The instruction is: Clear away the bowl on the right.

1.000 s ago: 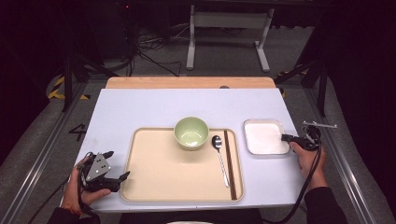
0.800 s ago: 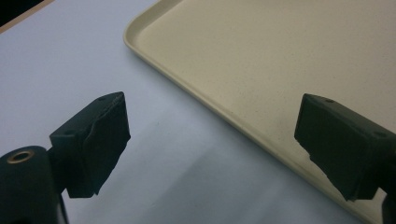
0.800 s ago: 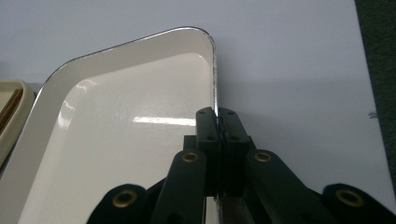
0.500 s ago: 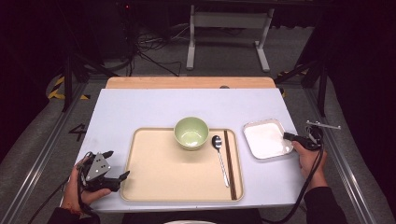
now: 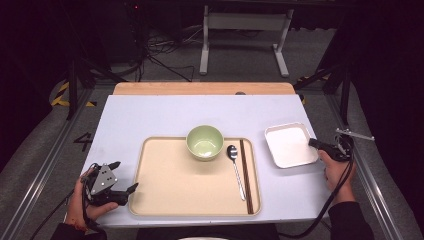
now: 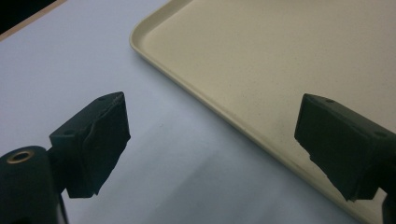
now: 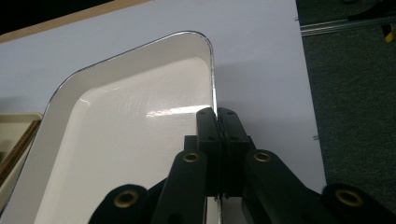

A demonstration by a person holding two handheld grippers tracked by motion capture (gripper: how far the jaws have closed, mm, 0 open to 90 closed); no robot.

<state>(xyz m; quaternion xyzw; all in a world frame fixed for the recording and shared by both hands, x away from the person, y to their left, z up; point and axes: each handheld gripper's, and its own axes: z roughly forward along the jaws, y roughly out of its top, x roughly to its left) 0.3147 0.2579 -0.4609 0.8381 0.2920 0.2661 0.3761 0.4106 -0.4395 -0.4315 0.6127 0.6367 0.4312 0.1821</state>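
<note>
The white square plate with rounded corners [image 5: 290, 145] sits on the pale lavender-grey tabletop [image 5: 165, 115], just to the right of the beige rectangular plastic tray [image 5: 175, 185] and apart from it. The right gripper [image 5: 314, 143] has its two black jaws pressed together on the plate's right rim; in the right gripper view [image 7: 216, 122] the thin dark-edged rim runs straight into the closed jaws, one pad inside the wall and one outside. From above, the plate lies turned slightly askew to the tray's edge, and its glossy inside (a streak of light shows on it) is bare.

The left gripper [image 5: 125, 177] lies low at the near left corner of the table, held in the person's left hand [image 5: 82, 202], with its jaws spread wide and nothing between them. In the left gripper view [image 6: 210, 140] the tray's rounded rim passes through the gap between the two pads, one over the tabletop, the other over the tray; whether either pad touches the rim I cannot tell.

On the tray stand a pale green round bowl [image 5: 204, 142] at the far edge, a metal spoon [image 5: 235, 162] just right of it, bowl end away from the person, and a pair of dark brown chopsticks [image 5: 245, 170] lying side by side along the tray's right side.
</note>
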